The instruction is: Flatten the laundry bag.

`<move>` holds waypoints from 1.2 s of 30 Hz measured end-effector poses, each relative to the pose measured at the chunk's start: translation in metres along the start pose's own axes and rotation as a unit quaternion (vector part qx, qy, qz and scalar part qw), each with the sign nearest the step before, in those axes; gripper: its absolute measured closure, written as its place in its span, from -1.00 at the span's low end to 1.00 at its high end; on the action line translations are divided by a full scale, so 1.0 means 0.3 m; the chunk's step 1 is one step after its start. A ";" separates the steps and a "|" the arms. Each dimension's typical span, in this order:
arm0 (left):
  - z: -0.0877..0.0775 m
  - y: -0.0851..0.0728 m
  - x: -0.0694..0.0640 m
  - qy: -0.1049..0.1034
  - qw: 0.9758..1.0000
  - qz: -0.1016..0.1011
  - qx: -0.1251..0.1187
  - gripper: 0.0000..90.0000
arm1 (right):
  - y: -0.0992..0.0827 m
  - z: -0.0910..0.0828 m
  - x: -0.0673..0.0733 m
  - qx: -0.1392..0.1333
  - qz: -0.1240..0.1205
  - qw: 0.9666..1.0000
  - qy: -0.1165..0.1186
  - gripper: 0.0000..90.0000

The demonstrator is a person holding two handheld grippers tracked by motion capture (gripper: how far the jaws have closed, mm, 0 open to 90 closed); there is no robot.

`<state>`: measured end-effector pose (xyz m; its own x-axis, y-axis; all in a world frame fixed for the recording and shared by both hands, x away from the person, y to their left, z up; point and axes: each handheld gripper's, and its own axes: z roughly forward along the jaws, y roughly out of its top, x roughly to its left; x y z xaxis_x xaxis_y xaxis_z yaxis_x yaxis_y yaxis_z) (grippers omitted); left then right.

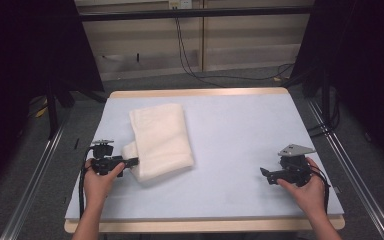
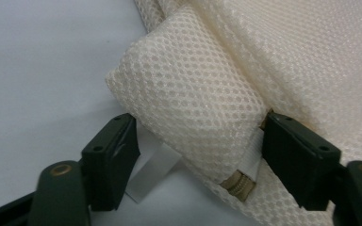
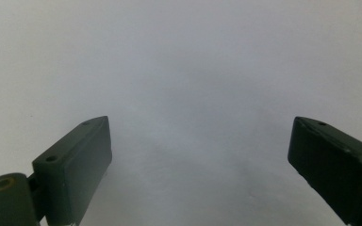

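The room around me is dim, with black curtains (image 1: 25,60) hanging at both sides and a pale panelled wall (image 1: 200,45) at the back, where dark cables (image 1: 187,60) drop from a socket and trail across the grey carpet (image 1: 220,77). Metal rails (image 1: 35,175) run along the floor on either side of my table (image 1: 250,125), whose top is a light blue-grey sheet over a wooden board that shows as a thin edge at the far and near sides. On that sheet, left of the middle and toward me, lies the folded cream mesh cloth (image 1: 160,140), a long pad with its length running away from me and one thick corner turned out at its near left end. My left gripper (image 1: 130,162) is at that corner: in the left gripper view its jaws stand fairly wide on either side of the rolled mesh fold (image 2: 188,108), one pad just beside the fold with a white label (image 2: 153,172) showing past it, the other close against the cloth near a small tan tab (image 2: 238,184); I cannot tell that they press on it. My right gripper (image 1: 266,174) rests well apart on the bare right side of the sheet, its jaws spread wide with nothing between them.
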<state>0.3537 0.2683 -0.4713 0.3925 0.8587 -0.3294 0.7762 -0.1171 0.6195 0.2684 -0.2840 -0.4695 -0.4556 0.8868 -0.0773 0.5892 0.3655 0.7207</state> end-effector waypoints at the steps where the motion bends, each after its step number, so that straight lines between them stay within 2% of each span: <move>1: 0.002 0.000 -0.008 -0.003 1.000 -0.014 -0.007 -0.26 | 0.000 0.000 0.000 0.000 0.000 1.000 -0.001 -0.85; 2: -0.003 0.002 -0.007 -0.001 1.000 -0.004 0.002 -0.21 | 0.000 -0.001 -0.001 -0.001 0.000 1.000 -0.002 -0.85; 3: -0.004 0.003 -0.014 -0.008 1.000 -0.012 0.006 -0.14 | 0.001 -0.002 0.000 0.000 0.002 1.000 -0.004 -0.85; 5: -0.002 0.004 -0.023 -0.011 1.000 -0.015 0.005 0.08 | 0.000 -0.005 -0.003 -0.002 0.000 1.000 -0.006 -0.85; 6: -0.003 0.008 -0.031 -0.019 1.000 -0.015 0.009 0.25 | 0.000 -0.005 -0.003 -0.003 0.000 1.000 -0.004 -0.84; 9: -0.007 0.013 -0.039 -0.020 1.000 -0.013 0.012 0.47 | 0.000 -0.005 -0.002 -0.003 0.000 1.000 -0.007 -0.84; 10: -0.010 0.018 -0.045 -0.022 1.000 -0.015 0.013 0.47 | 0.000 -0.005 -0.002 -0.003 0.000 1.000 -0.007 -0.84; 11: -0.013 0.022 -0.049 -0.020 1.000 -0.011 0.014 0.60 | 0.000 -0.006 -0.002 -0.005 0.000 1.000 -0.006 -0.84; 12: -0.019 0.027 -0.054 -0.024 0.999 -0.007 0.022 0.63 | 0.000 -0.006 -0.003 -0.005 -0.002 1.000 -0.004 -0.84; 15: -0.025 0.035 -0.061 -0.023 0.999 -0.004 0.026 0.68 | -0.001 -0.008 -0.003 -0.004 0.004 1.000 -0.007 -0.84; 16: -0.026 0.039 -0.066 -0.024 0.999 -0.012 0.023 0.68 | -0.001 -0.009 -0.004 -0.003 0.004 1.000 -0.003 -0.84; 18: -0.038 0.058 -0.074 -0.022 0.999 -0.010 0.031 0.69 | -0.002 -0.006 -0.007 -0.002 -0.002 1.000 -0.006 -0.84; 20: -0.042 0.069 -0.087 -0.020 0.999 -0.016 0.025 0.69 | -0.002 -0.005 -0.007 -0.002 -0.004 1.000 -0.004 -0.84; 21: -0.050 0.078 -0.089 -0.021 0.999 -0.007 0.032 0.69 | -0.002 -0.006 -0.006 -0.001 -0.004 1.000 -0.006 -0.84; 26: -0.075 0.130 -0.122 -0.016 0.999 0.000 0.039 0.69 | -0.003 -0.004 -0.001 0.004 -0.007 1.000 -0.005 -0.84; 27: -0.075 0.137 -0.131 -0.015 0.999 -0.005 0.038 0.69 | -0.003 -0.004 -0.001 0.004 -0.007 1.000 -0.005 -0.84; 29: -0.082 0.159 -0.139 -0.012 0.999 0.008 0.048 0.69 | -0.002 -0.001 0.003 0.002 -0.006 1.000 0.002 -0.84; 31: -0.087 0.177 -0.152 -0.011 0.999 0.003 0.045 0.69 | -0.002 -0.001 0.006 0.004 -0.010 1.000 0.001 -0.84; 33: -0.096 0.196 -0.163 -0.009 0.998 0.018 0.052 0.69 | -0.001 -0.001 0.006 0.004 -0.010 1.000 0.000 -0.84; 35: -0.102 0.215 -0.185 -0.013 0.999 0.015 0.046 0.70 | -0.002 -0.001 0.005 0.005 -0.010 1.000 -0.001 -0.84; 36: -0.106 0.221 -0.188 -0.014 0.999 0.020 0.046 0.70 | -0.002 -0.001 0.005 0.005 -0.010 1.000 0.001 -0.84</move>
<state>0.3674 0.2278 -0.3890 0.4357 0.8389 -0.3262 0.8014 -0.1966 0.5650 0.2672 -0.2829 -0.4699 -0.4681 0.8790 -0.0907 0.5865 0.3858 0.7121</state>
